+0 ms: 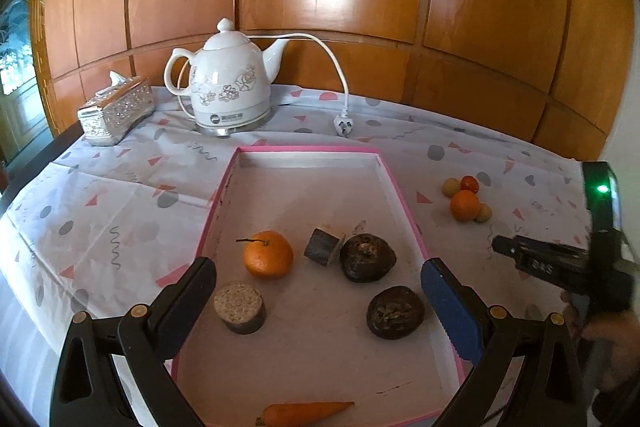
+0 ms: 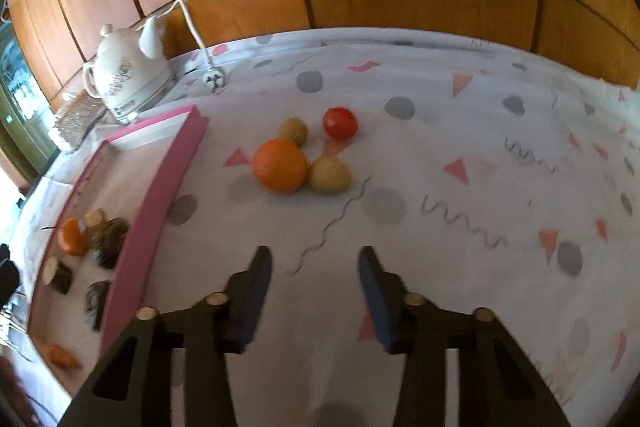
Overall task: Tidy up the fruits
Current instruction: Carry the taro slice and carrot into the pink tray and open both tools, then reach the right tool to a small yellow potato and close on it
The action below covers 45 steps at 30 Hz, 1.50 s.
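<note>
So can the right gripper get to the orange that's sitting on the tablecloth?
Probably yes. The right gripper is open and empty, pointing toward the orange, with only bare tablecloth between them. The yellowish fruit touches the orange's side, so it might get nudged.

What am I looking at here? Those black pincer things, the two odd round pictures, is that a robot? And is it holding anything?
No robot: a person holds a pincer tool in each hand, each carrying a wide-angle camera. One picture looks along the left gripper, its jaws open over the pink tray, which holds an orange, dark fruits and a carrot. The other looks along the right gripper, jaws apart and empty, above the tablecloth short of the loose orange and tomato. A kettle stands behind.
</note>
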Tool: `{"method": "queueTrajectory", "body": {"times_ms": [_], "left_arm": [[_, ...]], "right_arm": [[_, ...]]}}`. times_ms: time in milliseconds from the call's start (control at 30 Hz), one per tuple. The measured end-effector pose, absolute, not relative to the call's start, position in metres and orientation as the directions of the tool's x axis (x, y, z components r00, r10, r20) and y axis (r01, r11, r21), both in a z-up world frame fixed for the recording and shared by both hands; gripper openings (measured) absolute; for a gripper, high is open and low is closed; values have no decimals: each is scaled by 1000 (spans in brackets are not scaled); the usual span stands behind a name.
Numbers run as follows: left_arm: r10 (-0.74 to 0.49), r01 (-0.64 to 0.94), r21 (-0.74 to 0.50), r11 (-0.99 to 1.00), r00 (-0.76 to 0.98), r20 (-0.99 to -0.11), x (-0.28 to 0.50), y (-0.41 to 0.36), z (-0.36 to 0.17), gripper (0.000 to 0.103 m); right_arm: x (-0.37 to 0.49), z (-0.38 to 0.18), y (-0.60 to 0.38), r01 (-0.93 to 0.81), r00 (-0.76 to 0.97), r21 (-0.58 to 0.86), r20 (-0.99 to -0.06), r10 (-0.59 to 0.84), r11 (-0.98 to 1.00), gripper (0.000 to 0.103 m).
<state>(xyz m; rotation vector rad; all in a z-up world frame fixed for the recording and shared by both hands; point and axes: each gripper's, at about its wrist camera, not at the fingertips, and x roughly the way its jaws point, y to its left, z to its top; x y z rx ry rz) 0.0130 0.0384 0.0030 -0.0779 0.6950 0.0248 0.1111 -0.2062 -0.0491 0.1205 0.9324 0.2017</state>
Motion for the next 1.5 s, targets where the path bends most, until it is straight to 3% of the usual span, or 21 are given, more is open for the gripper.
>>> {"method": "queueTrajectory", "body": {"times_ms": [100, 633, 1100, 1300, 1500], "left_arm": [[-14, -39, -68, 997, 770, -638, 16, 38, 4, 103], [-123, 41, -141, 989, 761, -637, 34, 27, 13, 103], [-230, 156, -169, 973, 689, -687, 85, -35, 19, 101], [-268, 242, -146, 959, 616, -741, 115, -79, 3, 85], [-266, 247, -146, 958, 576, -773, 141, -105, -19, 78]], "right_arm": [[125, -51, -210, -117, 582, 164, -788, 201, 980, 32], [177, -63, -195, -267, 547, 90, -805, 228, 959, 30], [140, -63, -235, -147, 587, 82, -795, 154, 986, 29], [127, -64, -257, -96, 595, 78, -795, 120, 992, 30], [124, -65, -262, -77, 600, 96, -791, 123, 992, 30]]}}
